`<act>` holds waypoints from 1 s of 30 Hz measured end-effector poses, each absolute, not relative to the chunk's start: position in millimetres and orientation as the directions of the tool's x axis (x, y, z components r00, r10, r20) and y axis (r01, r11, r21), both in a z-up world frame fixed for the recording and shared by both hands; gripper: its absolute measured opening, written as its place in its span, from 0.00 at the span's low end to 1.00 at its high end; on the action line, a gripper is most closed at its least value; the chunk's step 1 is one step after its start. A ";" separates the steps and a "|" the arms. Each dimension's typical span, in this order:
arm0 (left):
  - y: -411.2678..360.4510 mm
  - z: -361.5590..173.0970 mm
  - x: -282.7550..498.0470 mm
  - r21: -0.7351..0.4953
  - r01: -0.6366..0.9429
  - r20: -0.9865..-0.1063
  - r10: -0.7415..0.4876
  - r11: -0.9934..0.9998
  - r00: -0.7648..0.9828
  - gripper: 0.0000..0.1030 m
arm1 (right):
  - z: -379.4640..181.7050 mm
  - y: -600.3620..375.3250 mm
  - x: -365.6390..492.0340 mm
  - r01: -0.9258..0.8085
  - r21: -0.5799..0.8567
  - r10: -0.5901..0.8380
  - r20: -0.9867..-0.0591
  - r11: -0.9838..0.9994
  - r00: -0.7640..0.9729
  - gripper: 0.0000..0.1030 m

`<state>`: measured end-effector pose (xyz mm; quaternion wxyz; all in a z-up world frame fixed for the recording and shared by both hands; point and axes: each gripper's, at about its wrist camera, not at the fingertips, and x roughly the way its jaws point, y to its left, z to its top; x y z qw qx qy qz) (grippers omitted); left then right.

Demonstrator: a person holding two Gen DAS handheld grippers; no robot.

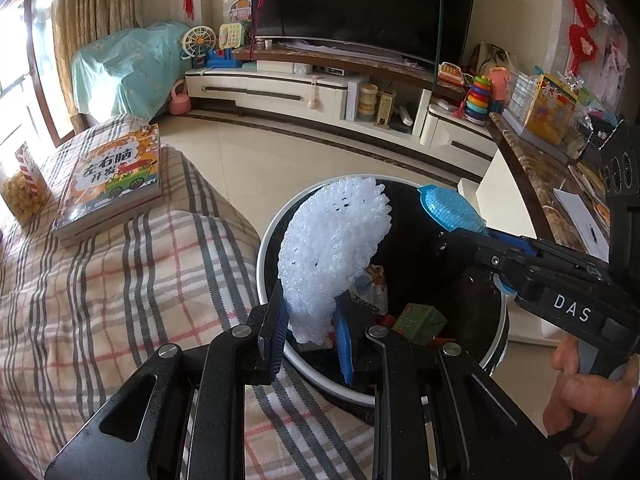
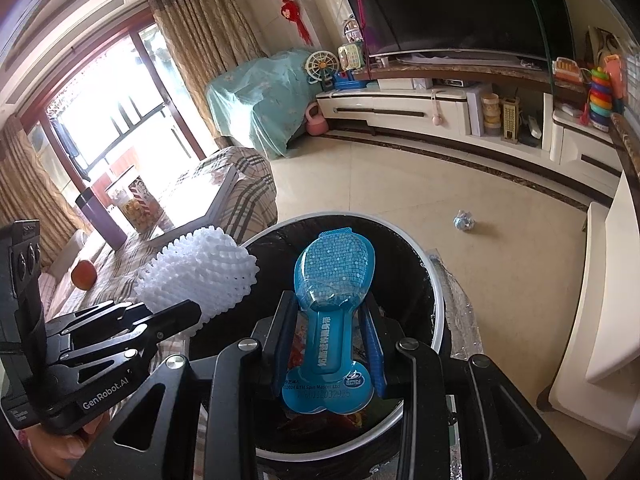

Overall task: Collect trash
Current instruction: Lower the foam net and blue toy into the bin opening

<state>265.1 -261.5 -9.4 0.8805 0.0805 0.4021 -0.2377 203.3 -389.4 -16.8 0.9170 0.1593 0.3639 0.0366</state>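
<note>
Foam net [image 1: 334, 248] above trash bin [image 1: 266, 240]

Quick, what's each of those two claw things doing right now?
Left gripper: closed on the white foam net, above the trash bin.
Right gripper: closed on the blue plastic package, also over the bin.

Foam net [image 1: 334, 246]: white mesh sleeve, upright, clamped at its lower end, above bin opening | Blister pack [image 2: 330, 320]: blue, bone-shaped, printed, clamped at its narrow middle, above bin | Trash bin [image 1: 267, 240]: round, white rim, black liner, holds wrappers, on floor.
</note>
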 end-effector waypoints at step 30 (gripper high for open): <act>-266.9 -13.6 272.2 -0.054 0.485 -0.765 -0.348 0.873 0.542 0.20 | -18.7 -394.8 212.1 0.049 0.317 0.188 -0.670 0.947 0.719 0.31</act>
